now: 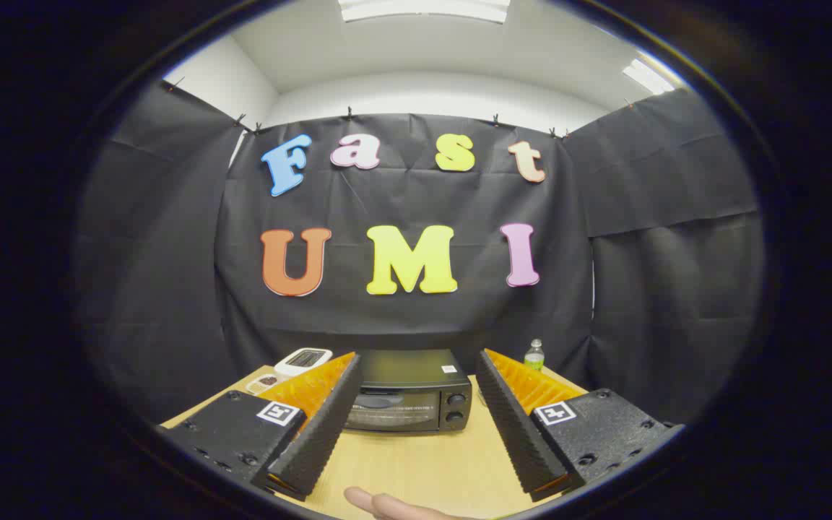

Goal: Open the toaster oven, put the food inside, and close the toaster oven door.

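Note:
A black toaster oven (410, 393) stands on the wooden table (416, 462) beyond my fingers, its glass door shut and two knobs on its right side. My gripper (416, 365) is open, held above the table, with the oven seen in the gap between the two fingers. Nothing is held. A small plate with dark food (266, 382) lies left of the oven, partly hidden behind my left finger (318, 426).
A white toaster (303, 360) stands at the back left beside the oven. A clear bottle with a green label (534, 354) stands at the back right. A person's fingertip (380, 504) rests at the table's near edge. Black cloth walls close the booth.

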Motion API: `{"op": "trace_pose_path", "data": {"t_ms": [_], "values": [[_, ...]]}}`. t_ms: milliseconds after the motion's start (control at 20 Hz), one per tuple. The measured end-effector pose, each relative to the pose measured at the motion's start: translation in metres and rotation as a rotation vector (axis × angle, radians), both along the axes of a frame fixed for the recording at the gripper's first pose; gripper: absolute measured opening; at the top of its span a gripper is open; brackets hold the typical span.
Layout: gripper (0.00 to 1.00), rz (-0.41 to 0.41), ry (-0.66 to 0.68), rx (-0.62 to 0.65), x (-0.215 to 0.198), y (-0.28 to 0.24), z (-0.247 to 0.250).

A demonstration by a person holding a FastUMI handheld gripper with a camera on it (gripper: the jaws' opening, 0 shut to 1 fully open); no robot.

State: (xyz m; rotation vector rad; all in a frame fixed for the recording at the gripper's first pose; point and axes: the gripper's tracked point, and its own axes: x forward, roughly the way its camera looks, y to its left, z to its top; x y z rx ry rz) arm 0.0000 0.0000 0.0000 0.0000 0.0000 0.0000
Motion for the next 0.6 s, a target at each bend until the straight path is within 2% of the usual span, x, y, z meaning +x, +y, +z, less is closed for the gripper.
{"op": "trace_pose_path", "data": {"t_ms": [600], "values": [[1.00, -0.005, -0.003, -0.006, -0.0054, 0.0007, 0.0019]]}}
